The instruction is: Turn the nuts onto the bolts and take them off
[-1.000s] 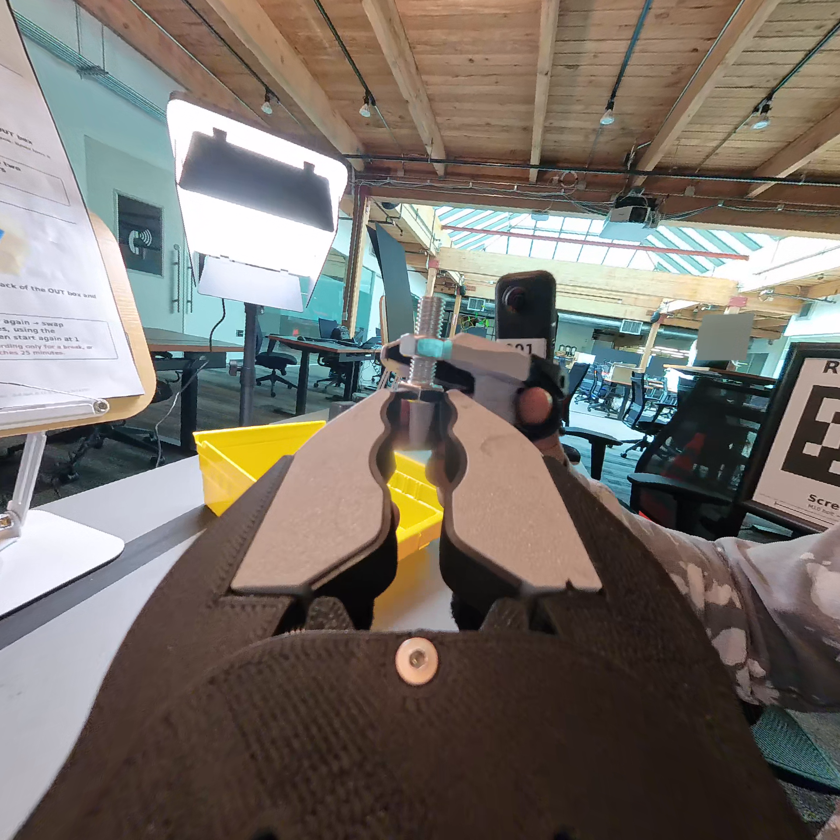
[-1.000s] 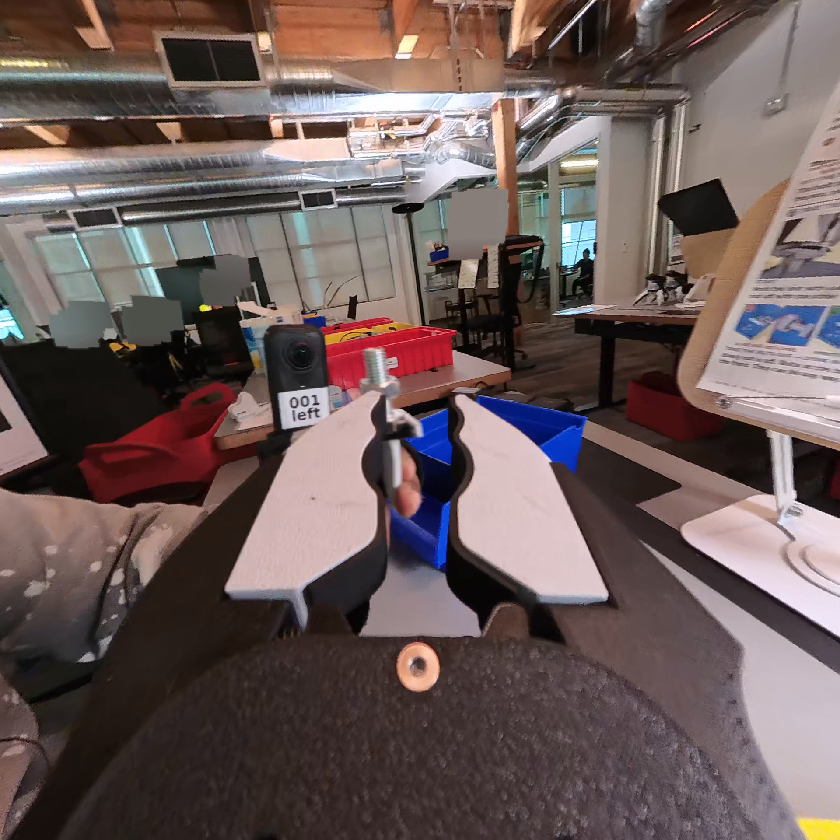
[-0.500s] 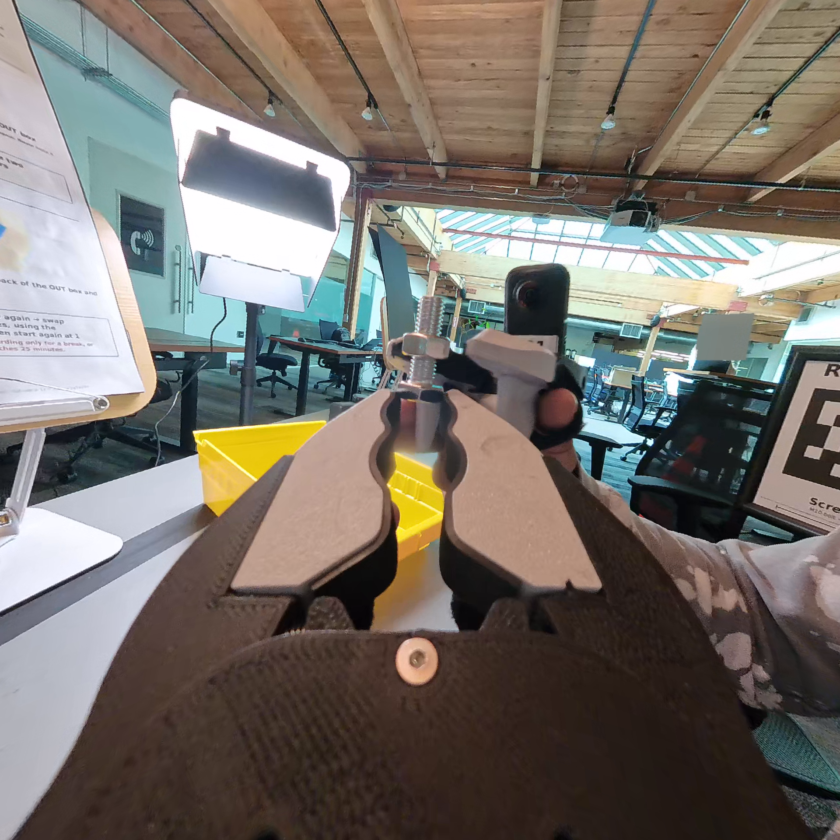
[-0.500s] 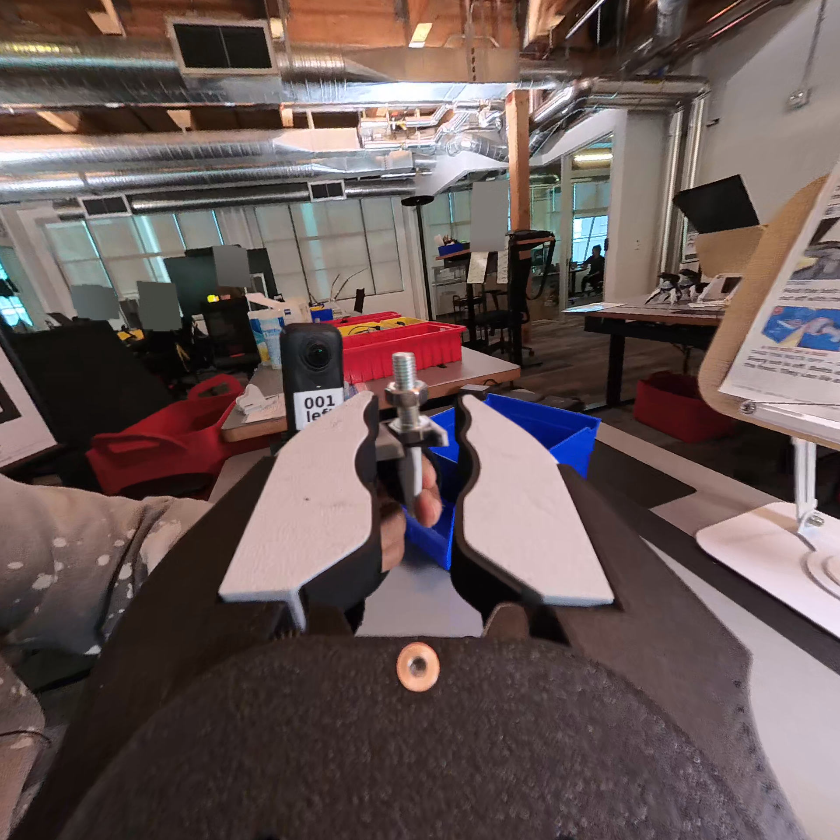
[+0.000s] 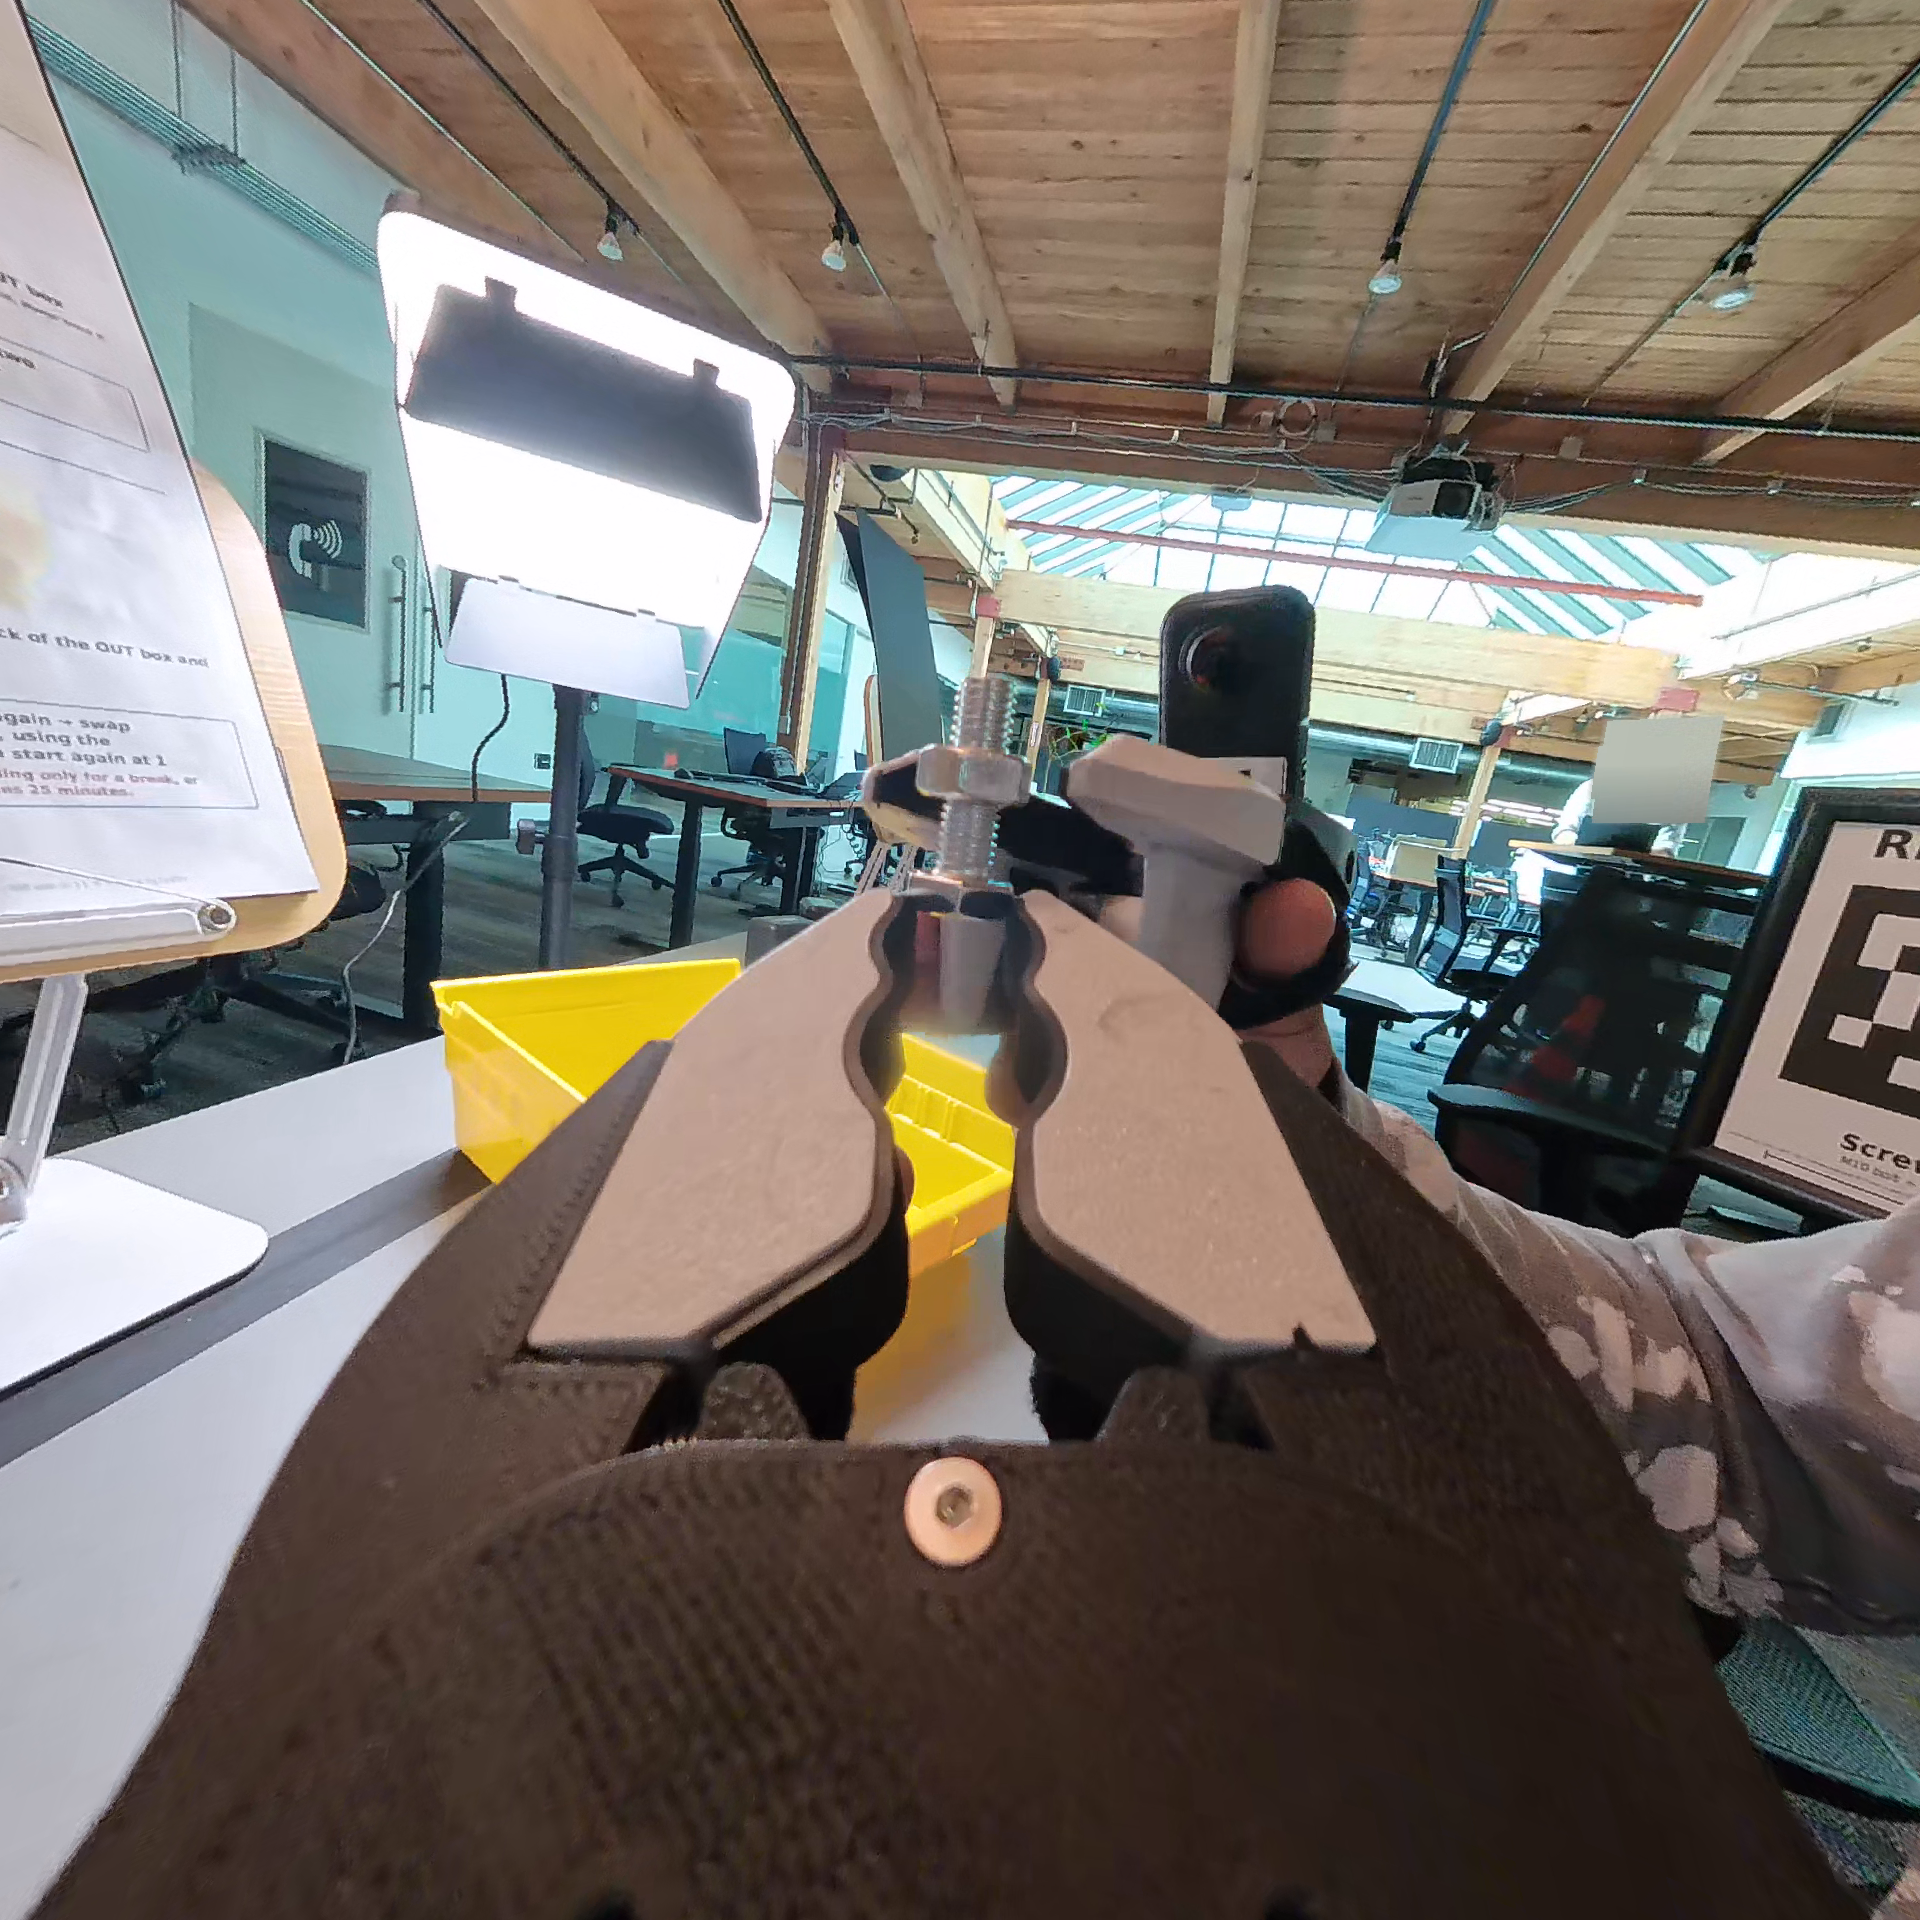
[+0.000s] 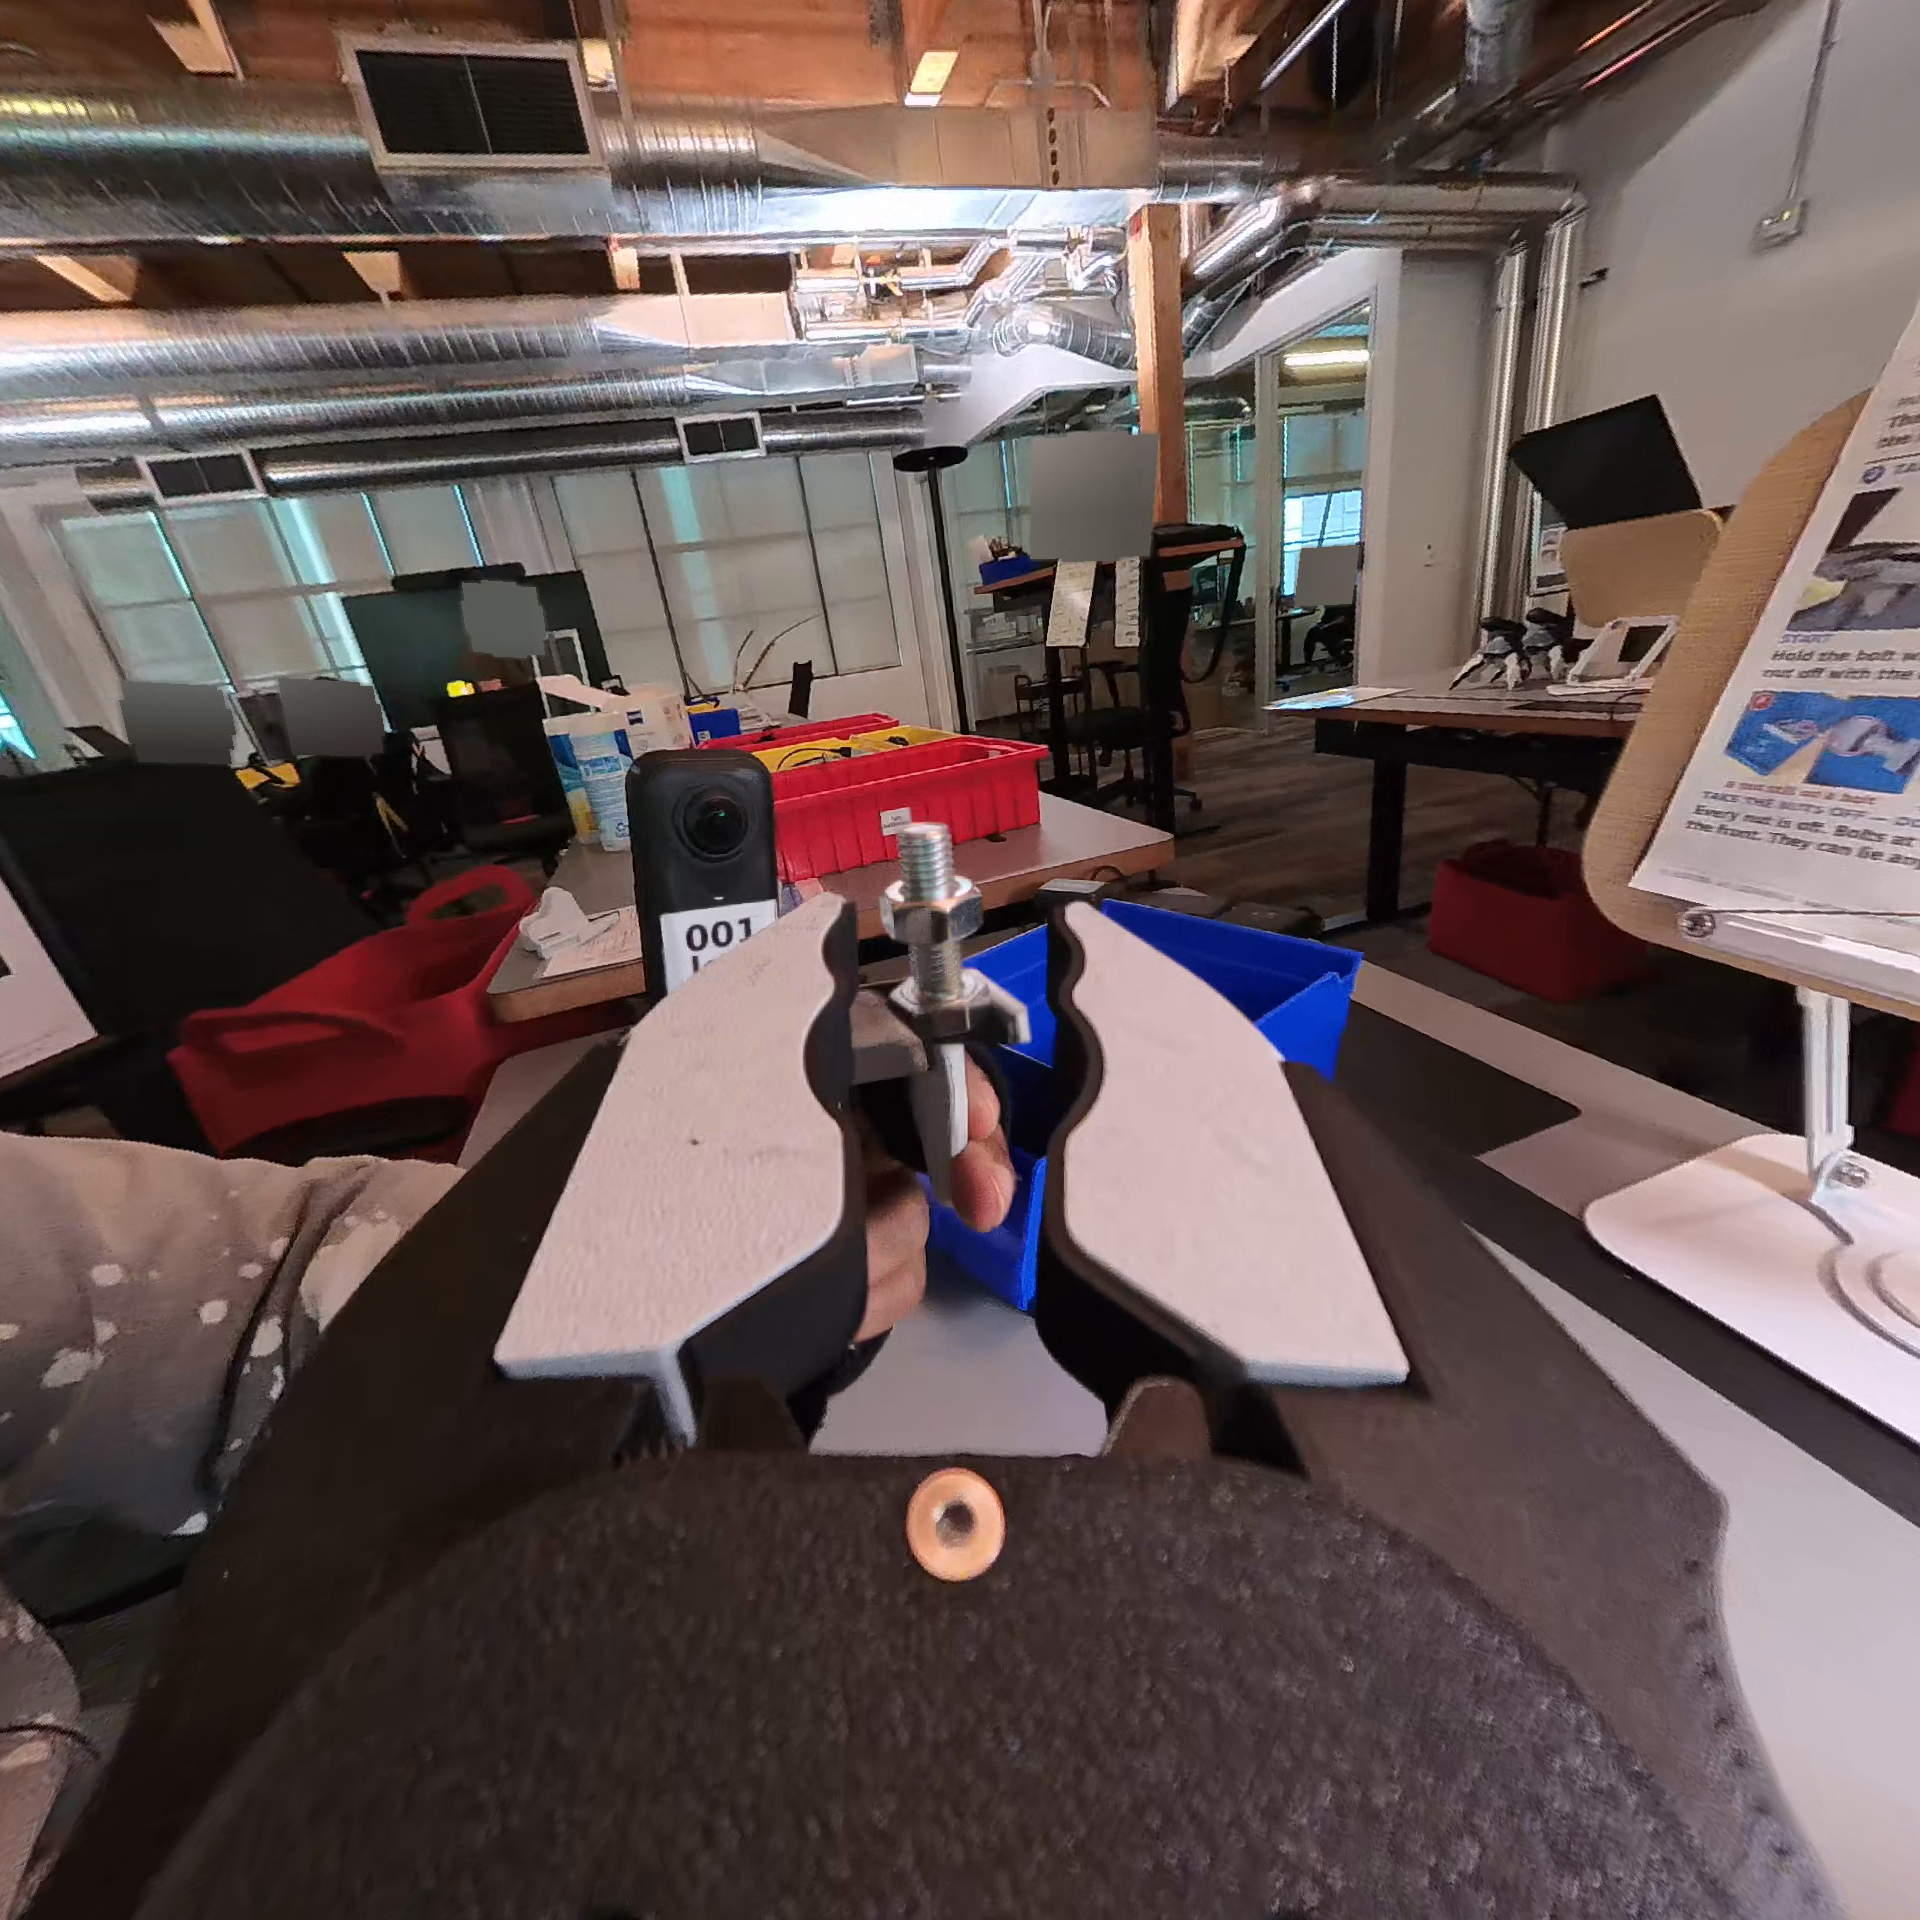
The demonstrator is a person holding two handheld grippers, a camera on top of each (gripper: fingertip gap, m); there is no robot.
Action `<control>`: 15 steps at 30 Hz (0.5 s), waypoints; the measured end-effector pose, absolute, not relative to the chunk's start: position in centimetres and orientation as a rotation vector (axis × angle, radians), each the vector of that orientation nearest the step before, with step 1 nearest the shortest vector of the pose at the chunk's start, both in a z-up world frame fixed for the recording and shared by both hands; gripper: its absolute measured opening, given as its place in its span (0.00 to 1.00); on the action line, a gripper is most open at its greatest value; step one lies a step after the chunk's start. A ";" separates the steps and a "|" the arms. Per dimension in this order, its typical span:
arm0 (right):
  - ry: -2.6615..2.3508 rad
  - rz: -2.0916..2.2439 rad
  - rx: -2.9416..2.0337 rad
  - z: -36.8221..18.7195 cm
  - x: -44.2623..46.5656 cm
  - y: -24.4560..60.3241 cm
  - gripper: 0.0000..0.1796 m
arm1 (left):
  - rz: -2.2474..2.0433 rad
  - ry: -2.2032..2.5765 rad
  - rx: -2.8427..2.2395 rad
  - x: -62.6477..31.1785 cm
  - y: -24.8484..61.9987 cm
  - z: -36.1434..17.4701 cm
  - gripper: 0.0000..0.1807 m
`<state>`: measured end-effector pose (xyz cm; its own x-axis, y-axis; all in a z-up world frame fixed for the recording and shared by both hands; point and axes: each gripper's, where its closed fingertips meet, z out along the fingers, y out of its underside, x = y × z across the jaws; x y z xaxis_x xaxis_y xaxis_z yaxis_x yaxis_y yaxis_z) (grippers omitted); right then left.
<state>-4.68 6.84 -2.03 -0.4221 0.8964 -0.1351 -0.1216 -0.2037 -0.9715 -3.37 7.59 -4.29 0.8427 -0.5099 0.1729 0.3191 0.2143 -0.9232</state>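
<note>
A silver bolt point(image 5: 977, 831) stands upright, its head clamped in my left gripper point(image 5: 961, 920), which is shut on it. A hex nut point(image 5: 971, 774) sits on the thread a little below the top. My right gripper point(image 5: 1029, 795) reaches in from behind at the nut's height. Its left pad is at the nut and its grey right finger point(image 5: 1174, 810) stands apart. In the right wrist view my right gripper point(image 6: 951, 935) is open, with the nut point(image 6: 932, 914) and bolt point(image 6: 935, 966) between its tips. The left gripper point(image 6: 951, 1023) grips the bolt head below.
A yellow bin point(image 5: 582, 1039) lies on the grey table beyond the left gripper. A blue bin point(image 6: 1247, 966) lies beyond the right gripper. A white document stand point(image 5: 104, 1195) is at the table's side and also shows in the right wrist view point(image 6: 1766, 1226). A framed marker board point(image 5: 1849, 987) stands at the right. The grippers are tip to tip, or close to it.
My right gripper's jaws have widened and let go of the nut. The bolt now stands midway between its fingers instead of against the left one. The left gripper keeps its hold.
</note>
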 end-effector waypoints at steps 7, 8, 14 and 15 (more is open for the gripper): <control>-1.171 1.680 -1.025 -1.7 -4.5 9.6 0.07 | -0.589 0.177 -1.210 -3.8 7.3 -3.9 0.10; -1.184 1.694 -1.026 -1.7 -4.3 9.6 0.09 | -0.580 0.184 -1.204 -3.7 7.2 -3.7 0.10; -1.276 1.740 -0.969 -1.6 -4.4 6.9 0.19 | -0.585 0.189 -1.218 -3.2 7.5 -4.1 0.09; -1.280 1.726 -0.974 -1.7 -4.6 6.8 0.18 | -0.588 0.192 -1.216 -3.1 7.5 -4.2 0.09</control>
<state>-4.56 6.77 -1.74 -0.4182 0.8985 -0.1338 -0.1332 -0.2064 -0.9694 -3.05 7.45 -4.16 0.8365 -0.5218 0.1672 0.3220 0.2212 -0.9205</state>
